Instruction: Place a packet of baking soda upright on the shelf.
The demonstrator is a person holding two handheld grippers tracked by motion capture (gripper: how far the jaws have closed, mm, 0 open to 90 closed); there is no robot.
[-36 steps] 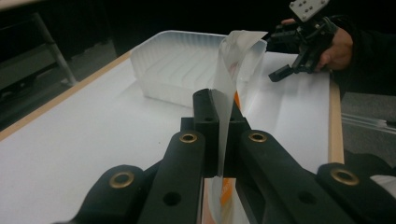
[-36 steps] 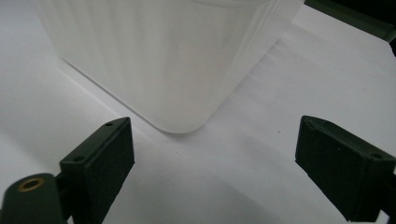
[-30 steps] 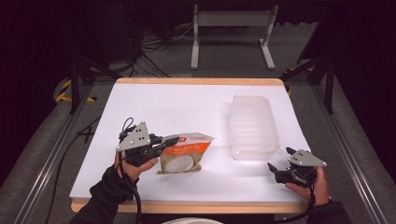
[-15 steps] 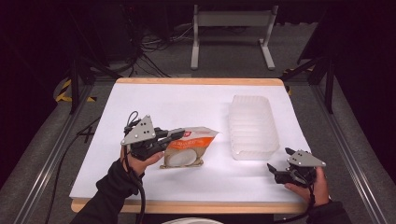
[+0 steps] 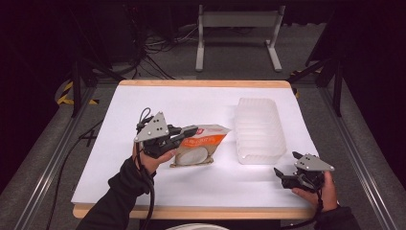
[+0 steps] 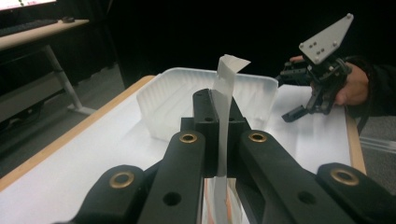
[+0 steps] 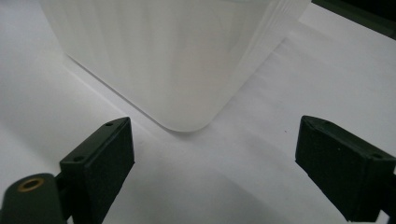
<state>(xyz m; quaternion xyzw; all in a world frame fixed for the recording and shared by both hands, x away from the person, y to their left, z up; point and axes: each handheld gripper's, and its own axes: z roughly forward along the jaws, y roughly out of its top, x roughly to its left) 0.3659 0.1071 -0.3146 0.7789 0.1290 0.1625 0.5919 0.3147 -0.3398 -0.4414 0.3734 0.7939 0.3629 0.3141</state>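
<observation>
High view: I see the white table (image 5: pixel 143 187) with my left gripper (image 5: pixel 190 131) near its middle-left, held in the left hand (image 5: pixel 154 159). Its jaws are pressed together on the edge of a snack pouch (image 5: pixel 198 148), orange and white with a round clear window. The pouch hangs tilted from the jaws, and I cannot tell whether its lower corner touches the table. A ribbed translucent plastic container (image 5: pixel 258 129) sits just right of the pouch, apart from it, long side running away from me.

Left gripper view: both black jaws close flat on a thin white strip of the pouch (image 6: pixel 223 116), which stands upright between them and curls over at the top. The container (image 6: pixel 205 93) lies straight ahead past the jaw tips. Farther off to the right I see the right hand (image 6: pixel 352 86) with its gripper (image 6: pixel 299 112).

Right gripper view: jaws spread wide, nothing between them. The rounded corner of the container (image 7: pixel 187 84) sits ahead on the white surface, near the jaws but clear of them.

High view again: the right gripper (image 5: pixel 280 175) is near the front-right table edge, close to the container's near corner, held low in the right hand (image 5: pixel 321 189).
</observation>
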